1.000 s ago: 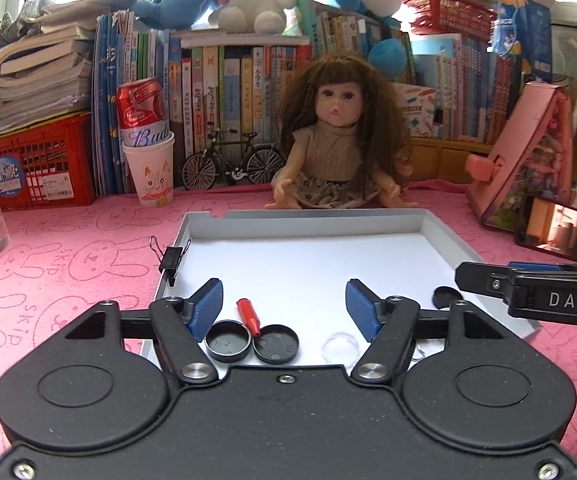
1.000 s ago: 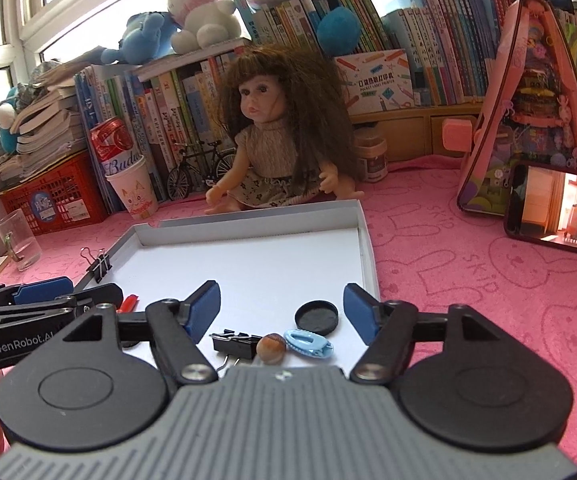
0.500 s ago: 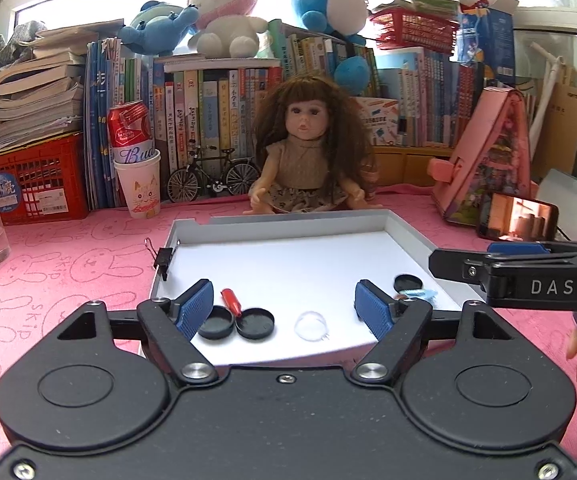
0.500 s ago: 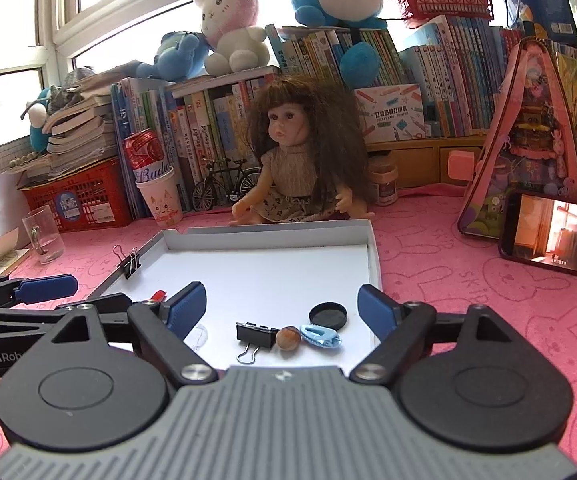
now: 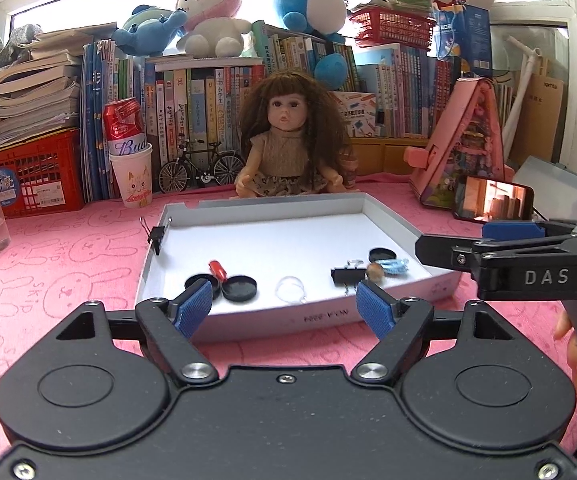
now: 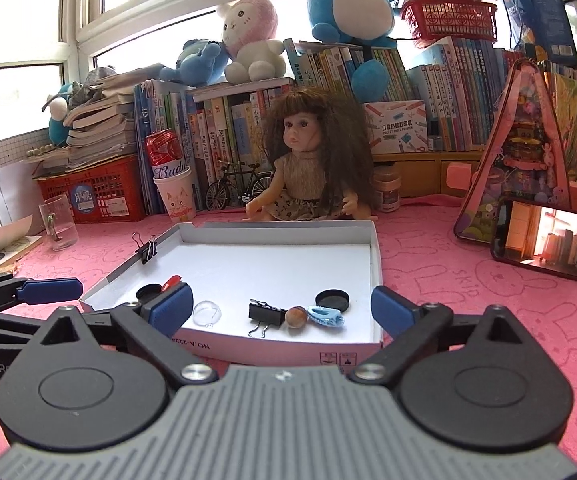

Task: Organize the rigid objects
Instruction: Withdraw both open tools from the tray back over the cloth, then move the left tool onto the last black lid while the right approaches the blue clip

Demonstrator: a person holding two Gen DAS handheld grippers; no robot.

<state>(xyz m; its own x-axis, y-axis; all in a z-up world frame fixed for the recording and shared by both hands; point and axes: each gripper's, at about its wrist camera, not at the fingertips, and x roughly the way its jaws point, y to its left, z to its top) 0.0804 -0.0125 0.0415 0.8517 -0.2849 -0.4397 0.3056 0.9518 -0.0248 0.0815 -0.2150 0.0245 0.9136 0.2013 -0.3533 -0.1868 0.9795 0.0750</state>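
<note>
Shallow white cardboard box lid [image 6: 376,264] on a pink bunny-print cloth [image 6: 468,280], in front of 1 seated brown-haired doll [image 6: 308,160]. Contents along the near edge: 3 black round caps (2 at left [image 5: 240,287], 1 at right [image 6: 332,300]), 1 small red cylinder [image 5: 218,269], 1 clear plastic dome [image 6: 207,313], 1 black binder clip [image 6: 265,314], 1 brown bead, possibly a nut [image 6: 296,316], and 1 light blue clip-like piece [image 6: 325,316]. A 2nd black binder clip [image 6: 147,249] is clamped on the lid's left wall. Left gripper [image 5: 286,306], blue-padded, has jaws spread with nothing between them, just short of the lid's near wall. Right gripper [image 6: 280,308] has jaws widening, likewise empty, framing the near wall. Behind: 1 red can [image 6: 164,152] in 1 white paper cup [image 6: 174,196].
</note>
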